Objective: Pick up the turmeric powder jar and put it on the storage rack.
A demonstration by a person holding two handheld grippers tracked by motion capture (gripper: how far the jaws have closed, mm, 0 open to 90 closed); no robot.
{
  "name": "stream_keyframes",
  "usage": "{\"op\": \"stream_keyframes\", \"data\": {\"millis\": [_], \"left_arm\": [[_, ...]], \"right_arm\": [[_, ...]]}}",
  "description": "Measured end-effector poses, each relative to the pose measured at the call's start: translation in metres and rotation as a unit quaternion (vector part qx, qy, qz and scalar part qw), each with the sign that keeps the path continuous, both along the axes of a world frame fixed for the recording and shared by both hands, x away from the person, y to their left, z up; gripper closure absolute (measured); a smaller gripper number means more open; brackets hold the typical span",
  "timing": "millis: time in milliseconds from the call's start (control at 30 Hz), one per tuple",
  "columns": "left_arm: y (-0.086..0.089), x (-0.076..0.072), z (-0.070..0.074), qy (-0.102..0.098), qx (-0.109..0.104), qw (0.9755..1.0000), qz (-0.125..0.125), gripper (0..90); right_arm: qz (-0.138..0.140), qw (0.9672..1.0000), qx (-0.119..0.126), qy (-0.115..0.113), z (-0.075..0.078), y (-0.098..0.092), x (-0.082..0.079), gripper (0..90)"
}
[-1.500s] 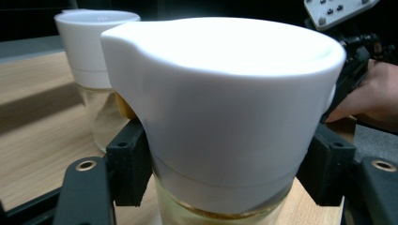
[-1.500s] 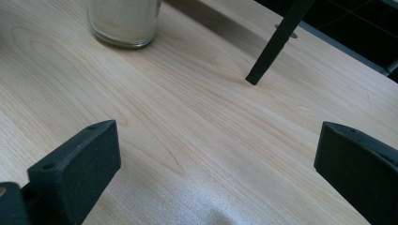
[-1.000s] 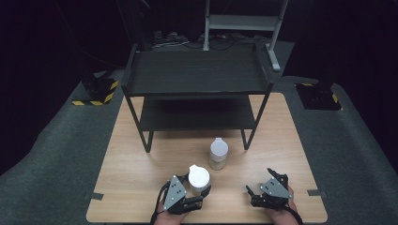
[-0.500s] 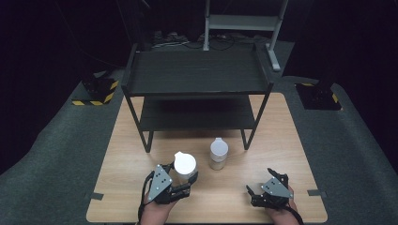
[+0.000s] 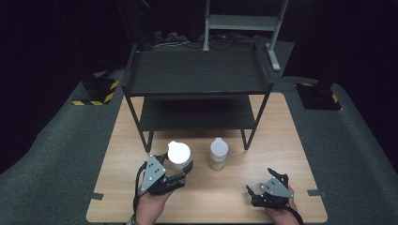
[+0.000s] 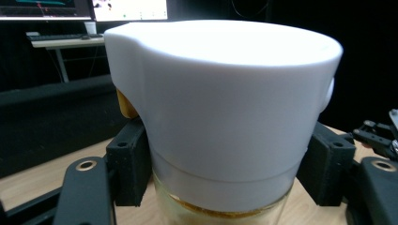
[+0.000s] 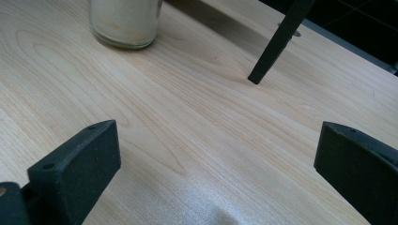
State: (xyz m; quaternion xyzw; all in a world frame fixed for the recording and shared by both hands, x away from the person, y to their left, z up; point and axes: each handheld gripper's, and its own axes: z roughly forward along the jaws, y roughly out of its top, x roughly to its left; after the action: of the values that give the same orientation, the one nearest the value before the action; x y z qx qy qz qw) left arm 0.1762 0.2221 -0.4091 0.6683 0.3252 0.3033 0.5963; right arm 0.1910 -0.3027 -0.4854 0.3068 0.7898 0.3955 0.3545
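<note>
You are gripping the white-lidded jar in your left gripper, its jaws clamped on the glass just under the lid, and you are holding it above the wooden table, in front of the left leg of the black two-tier shelf rack. So the pick-up looks done; the placing is what I judge to be left, likely on one of the shelves, both of which are standing bare. The second jar is sitting on the table to the right, near the rack's front edge and apart from both tools. Your right gripper is resting low at the table's near right corner, jaws spread wide with nothing between them.

The left gripper view is showing the pads pressing on both sides of the jar and a yellowish filling under the lid, which the high view cannot resolve. The right gripper view is showing the pale powder in the second jar and one rack leg.
</note>
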Motion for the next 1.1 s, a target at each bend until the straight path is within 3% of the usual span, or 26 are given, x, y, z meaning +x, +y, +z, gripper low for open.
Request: {"op": "stream_keyframes", "data": {"millis": [500, 1100], "left_arm": [[0.007, 0.015, 0.032, -0.019, -0.01, 0.9995, 0.024, 30.5], [0.011, 0.024, 0.07, -0.05, -0.006, 0.9979, 0.042, 30.5]], "right_arm": [[0.001, 1.0, 0.001, 0.001, 0.0, 0.0, 0.0, 0.0], [0.001, 1.0, 0.002, 0.0, 0.0, -0.001, 0.0, 0.0]]}}
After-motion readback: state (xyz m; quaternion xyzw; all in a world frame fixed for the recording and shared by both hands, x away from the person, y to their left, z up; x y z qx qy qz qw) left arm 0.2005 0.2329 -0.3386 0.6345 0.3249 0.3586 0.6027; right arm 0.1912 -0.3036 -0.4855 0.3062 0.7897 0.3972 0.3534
